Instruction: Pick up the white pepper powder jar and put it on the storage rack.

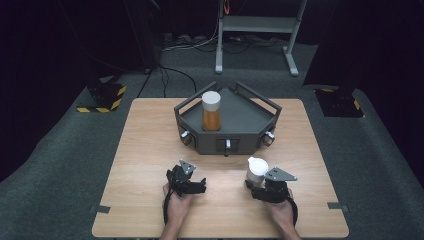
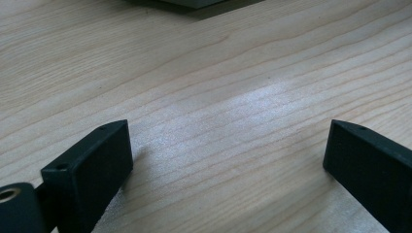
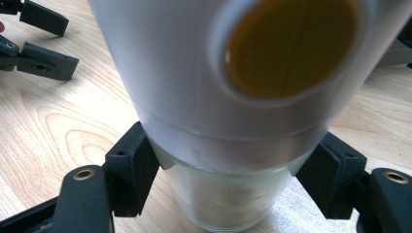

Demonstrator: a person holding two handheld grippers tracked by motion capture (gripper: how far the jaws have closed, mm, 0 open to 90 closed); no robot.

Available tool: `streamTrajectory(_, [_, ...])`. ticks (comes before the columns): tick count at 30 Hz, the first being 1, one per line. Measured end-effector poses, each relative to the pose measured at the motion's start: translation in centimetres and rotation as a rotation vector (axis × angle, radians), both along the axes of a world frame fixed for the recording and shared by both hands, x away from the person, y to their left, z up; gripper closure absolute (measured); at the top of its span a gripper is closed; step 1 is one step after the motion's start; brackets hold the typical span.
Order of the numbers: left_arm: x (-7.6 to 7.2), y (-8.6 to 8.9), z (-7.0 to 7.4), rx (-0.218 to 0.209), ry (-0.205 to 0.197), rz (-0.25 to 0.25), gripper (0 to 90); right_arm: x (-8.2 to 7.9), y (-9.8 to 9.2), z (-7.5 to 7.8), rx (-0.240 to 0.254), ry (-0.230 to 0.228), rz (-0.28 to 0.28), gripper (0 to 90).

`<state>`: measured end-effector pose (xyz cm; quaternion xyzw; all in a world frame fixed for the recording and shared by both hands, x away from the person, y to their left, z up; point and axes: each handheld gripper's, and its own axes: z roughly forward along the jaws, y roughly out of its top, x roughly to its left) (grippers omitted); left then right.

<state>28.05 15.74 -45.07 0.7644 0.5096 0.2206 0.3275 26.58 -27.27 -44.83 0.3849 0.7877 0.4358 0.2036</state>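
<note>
Right gripper view had the right gripper (image 3: 228, 179) pinching a white-capped jar (image 3: 228, 121) at its clear lower body, both pads against the glass. Jar stood on the near right of the wooden table (image 1: 150, 150). Best bet: keep the squeeze even and lift straight so it won't tip. Left gripper (image 2: 228, 160) was spread over bare wood, near left. Grey tray (image 1: 250, 122) with an orange-filled jar (image 1: 211, 112) sat far centre. Dark room, grey carpet.

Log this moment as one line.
right gripper: shut on white jar | left gripper: open, over table | orange jar: in tray
</note>
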Motion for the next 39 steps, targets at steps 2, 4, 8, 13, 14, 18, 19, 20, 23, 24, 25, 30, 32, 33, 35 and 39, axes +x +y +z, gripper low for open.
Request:
streamTrajectory(2, [0.0, -0.02, 0.0, 0.0, 0.0, 0.0, 3.9, -0.06, 0.07, -0.01, -0.002, -0.004, -0.001, 29.9])
streamTrajectory(4, [0.0, -0.03, 0.0, 0.0, 0.0, -0.001, 3.9, -0.18, 0.14, -0.04, -0.007, -0.012, -0.001, 30.2])
streamTrajectory(8, [-0.02, -0.08, -0.01, -0.001, -0.001, 0.0, 4.0, -0.33, 0.26, -0.06, -0.013, -0.02, -0.004, 30.5])
streamTrajectory(13, [-0.14, -0.19, -0.03, -0.003, -0.003, 0.0, 5.5, -0.43, 0.34, -0.06, -0.019, -0.026, -0.004, 30.6])
streamTrajectory(14, [-0.14, -0.2, -0.03, -0.003, -0.004, 0.001, 5.5, -0.43, 0.34, -0.04, -0.019, -0.025, -0.004, 30.6])
streamTrajectory(18, [-0.16, -0.23, -0.04, -0.003, -0.004, 0.001, 5.5, -0.5, 0.4, -0.08, -0.02, -0.028, -0.006, 30.6])
streamTrajectory(19, [-0.15, -0.23, -0.02, -0.002, -0.003, 0.001, 5.4, -0.51, 0.42, -0.07, -0.02, -0.028, -0.006, 30.6])
streamTrajectory(20, [-0.16, -0.23, -0.04, -0.003, -0.004, 0.001, 5.4, -0.5, 0.44, -0.05, -0.02, -0.028, -0.006, 30.6])
streamTrajectory(23, [-0.15, -0.24, -0.03, -0.002, -0.003, 0.0, 5.4, -0.47, 0.45, 0.01, -0.02, -0.025, -0.006, 30.6])
streamTrajectory(24, [-0.17, -0.25, -0.05, -0.003, -0.004, 0.002, 5.4, -0.47, 0.46, 0.02, -0.019, -0.024, -0.007, 30.7])
streamTrajectory(25, [-0.16, -0.25, -0.03, -0.003, -0.004, 0.001, 5.4, -0.48, 0.47, 0.02, -0.019, -0.024, -0.008, 30.6])
streamTrajectory(30, [-0.17, -0.27, -0.04, -0.003, -0.004, 0.002, 5.4, -0.51, 0.56, 0.01, -0.019, -0.025, -0.004, 30.7])
streamTrajectory(32, [-0.17, -0.27, -0.04, -0.003, -0.004, 0.002, 5.4, -0.42, 0.53, 0.05, -0.018, -0.024, -0.002, 30.7])
streamTrajectory(33, [-0.18, -0.28, -0.04, -0.003, -0.004, 0.002, 5.4, -0.4, 0.52, 0.08, -0.017, -0.022, -0.002, 30.7])
streamTrajectory(35, [-0.18, -0.28, -0.04, -0.003, -0.004, 0.002, 5.4, -0.37, 0.46, 0.13, -0.016, -0.019, -0.003, 30.7])
streamTrajectory(39, [-0.17, -0.28, -0.04, -0.003, -0.004, 0.002, 5.3, -0.31, 0.27, 0.4, -0.013, -0.013, -0.003, 30.7])
